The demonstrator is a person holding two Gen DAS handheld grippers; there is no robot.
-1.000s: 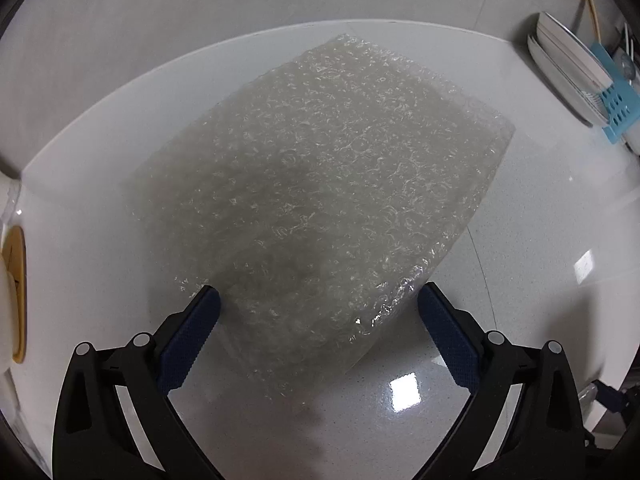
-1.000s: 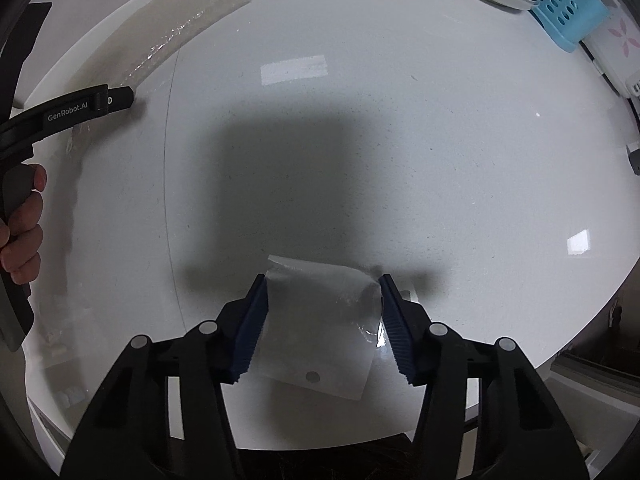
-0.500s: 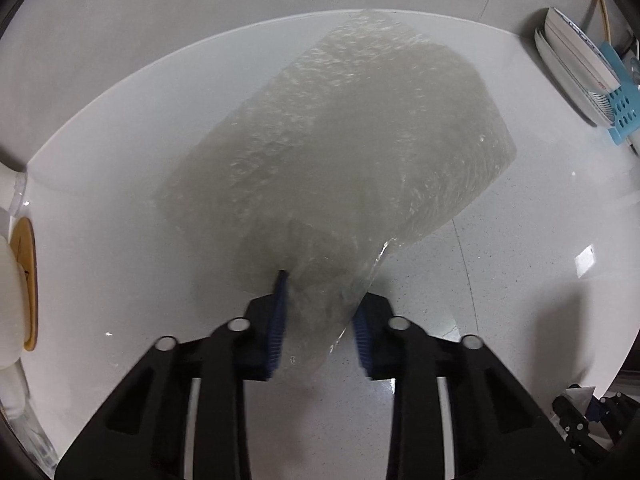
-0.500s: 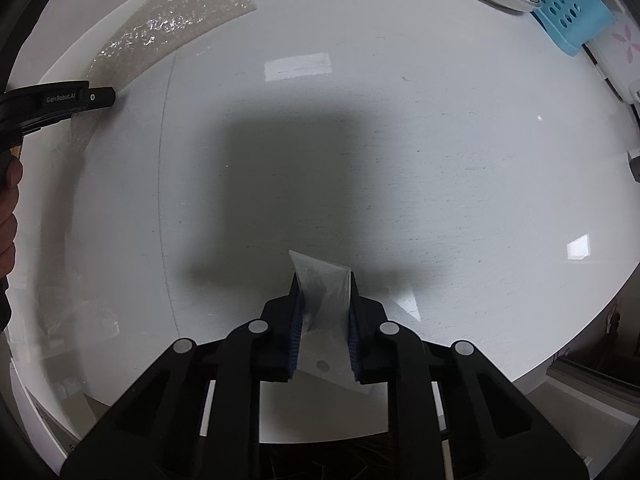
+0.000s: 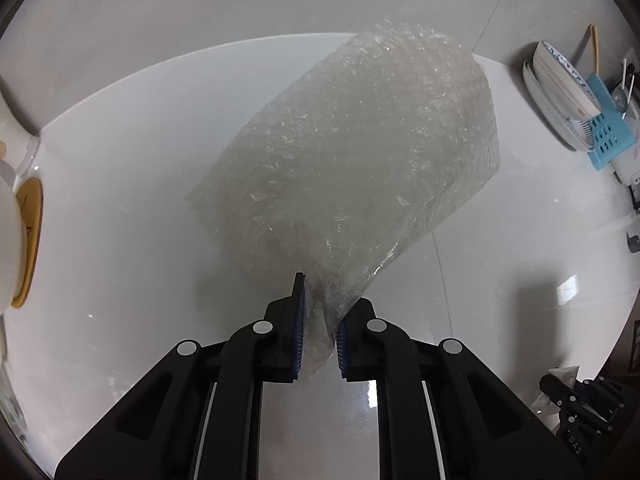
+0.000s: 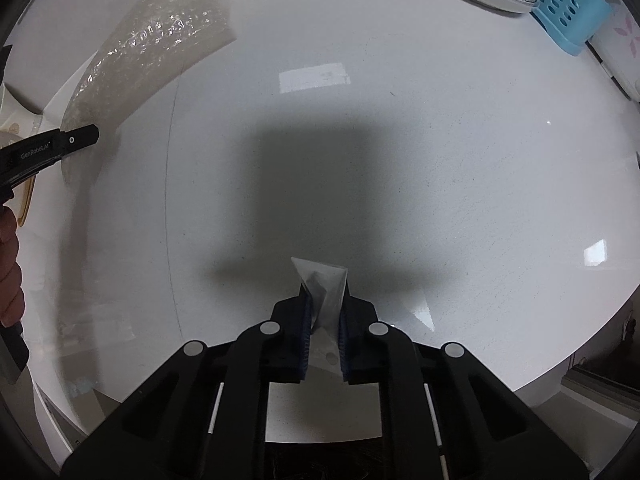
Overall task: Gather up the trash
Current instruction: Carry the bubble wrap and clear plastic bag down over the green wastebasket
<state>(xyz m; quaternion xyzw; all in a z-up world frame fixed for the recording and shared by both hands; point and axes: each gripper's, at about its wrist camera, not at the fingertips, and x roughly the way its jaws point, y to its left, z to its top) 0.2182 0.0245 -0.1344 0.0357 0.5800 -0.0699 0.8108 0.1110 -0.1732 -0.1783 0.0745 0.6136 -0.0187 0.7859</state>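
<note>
- My left gripper (image 5: pixel 319 330) has just been closing; its blue ribbed pads now pinch one bunched corner of the bubble wrap sheet (image 5: pixel 360 152), with film between them.
- The sheet curls away from the pads in a loose arch, its far end over the rear edge of the white countertop (image 5: pixel 120 208). I judge it very light, limp and springy; a corner or edge hold suffices, though the slick film could slide out under a sharp tug.
- My right gripper (image 6: pixel 323 320) has also just closed, and its pads press on a small clear plastic bag (image 6: pixel 326 280), creased into a peak rising from the worktop near its front edge.
- I judge that bag near weightless, thin and slippery; gathered folds give better purchase than a single ply.
- Surface: glossy, hard, lightly speckled, showing glare patches.
- Bubble wrap: cloudy, dimpled, translucent. Bag: smooth, with a punched hole near its lower edge.
- Stacked plates (image 5: pixel 560 92) and a blue rack (image 5: pixel 608 140) stand well apart at the right.
</note>
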